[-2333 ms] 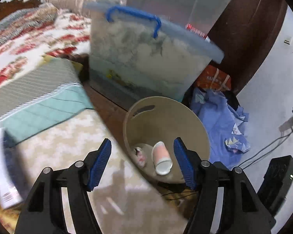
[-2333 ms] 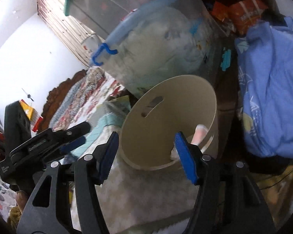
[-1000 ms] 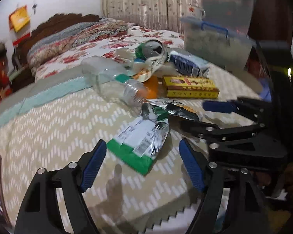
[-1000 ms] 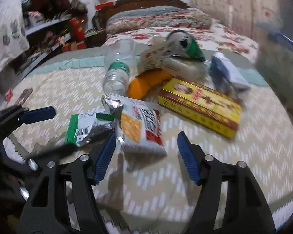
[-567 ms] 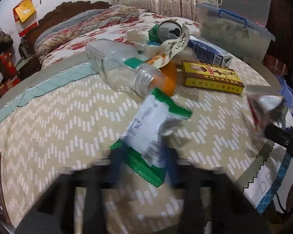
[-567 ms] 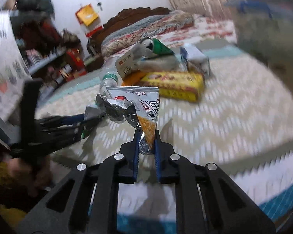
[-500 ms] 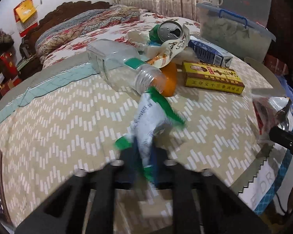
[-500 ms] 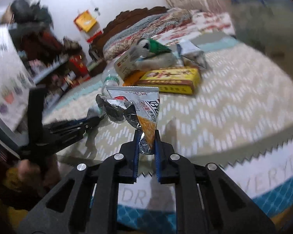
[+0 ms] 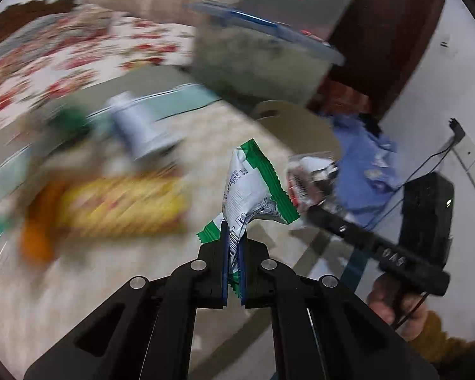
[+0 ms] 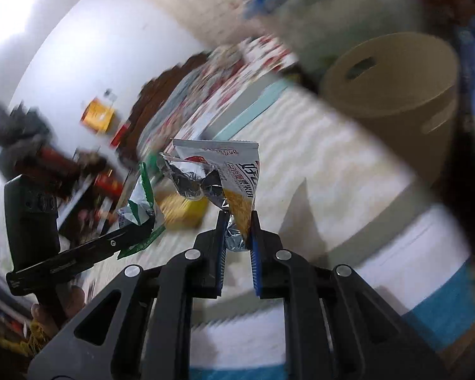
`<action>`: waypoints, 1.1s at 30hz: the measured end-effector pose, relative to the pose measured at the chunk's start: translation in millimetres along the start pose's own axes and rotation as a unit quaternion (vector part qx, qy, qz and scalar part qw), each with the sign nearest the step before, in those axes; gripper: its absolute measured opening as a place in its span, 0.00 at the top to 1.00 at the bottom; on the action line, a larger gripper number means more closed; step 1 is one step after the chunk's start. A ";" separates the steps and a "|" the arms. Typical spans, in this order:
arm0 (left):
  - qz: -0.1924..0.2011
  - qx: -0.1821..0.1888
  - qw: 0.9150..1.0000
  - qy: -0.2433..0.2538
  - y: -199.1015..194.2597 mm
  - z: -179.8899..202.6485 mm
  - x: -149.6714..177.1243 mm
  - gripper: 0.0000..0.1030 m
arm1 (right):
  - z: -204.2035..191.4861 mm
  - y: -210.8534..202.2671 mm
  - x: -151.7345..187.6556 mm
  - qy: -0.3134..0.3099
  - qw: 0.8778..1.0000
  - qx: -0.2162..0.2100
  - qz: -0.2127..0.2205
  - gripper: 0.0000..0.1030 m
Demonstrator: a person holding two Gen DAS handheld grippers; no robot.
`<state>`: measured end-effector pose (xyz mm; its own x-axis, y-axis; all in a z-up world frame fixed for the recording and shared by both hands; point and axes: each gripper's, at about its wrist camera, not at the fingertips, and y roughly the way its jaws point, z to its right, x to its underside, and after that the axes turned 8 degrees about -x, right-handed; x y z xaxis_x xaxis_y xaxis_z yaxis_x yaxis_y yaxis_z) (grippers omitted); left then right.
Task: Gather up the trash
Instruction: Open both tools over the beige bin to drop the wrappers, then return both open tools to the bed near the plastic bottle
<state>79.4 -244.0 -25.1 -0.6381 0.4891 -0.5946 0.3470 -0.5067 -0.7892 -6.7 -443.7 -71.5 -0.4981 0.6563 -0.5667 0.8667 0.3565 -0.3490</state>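
My left gripper (image 9: 233, 237) is shut on a green and white snack wrapper (image 9: 253, 186) and holds it in the air above the bed. My right gripper (image 10: 237, 226) is shut on a silver and orange snack packet (image 10: 234, 174), also in the air. The right gripper and its packet (image 9: 310, 174) show to the right in the left wrist view, near the tan trash bin (image 9: 297, 126). The bin (image 10: 392, 88) stands beside the bed at the upper right of the right wrist view. The green wrapper (image 10: 141, 202) shows at the left there.
Blurred trash lies on the chevron blanket (image 9: 79, 285): a yellow box (image 9: 120, 202), an orange item (image 9: 36, 234), a pale carton (image 9: 139, 133). A lidded plastic storage box (image 9: 262, 60) stands behind the bin. Blue clothes (image 9: 364, 164) and a black device (image 9: 427, 215) lie on the floor.
Both grippers, each shut on its wrapper, have lifted off the bed and swung right toward the tan bin. The view is blurred by the motion.
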 end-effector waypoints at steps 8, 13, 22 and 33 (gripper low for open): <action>-0.020 0.053 0.998 0.027 109.6 87.3 -109.0 0.95 | 84.4 -26.0 -97.3 0.048 0.993 0.084 0.065 0.84; -0.049 0.031 0.998 0.006 174.0 114.1 -142.7 0.50 | 123.3 -11.0 -127.2 0.064 0.988 0.136 0.026 0.40; -0.015 0.042 0.998 -0.045 134.9 78.7 -135.7 0.45 | 94.4 -49.3 -108.7 0.014 0.986 0.138 0.090 0.30; 0.089 -0.107 0.990 -0.021 -13.1 7.3 -43.6 0.45 | 40.3 -64.8 -28.6 0.063 0.990 0.073 0.105 0.30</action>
<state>97.6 -263.9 12.3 -0.5811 0.3731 -0.7233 0.5910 -0.4175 -0.6902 -49.6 -512.4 -62.7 -0.2929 0.7860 -0.5444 0.9328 0.1098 -0.3434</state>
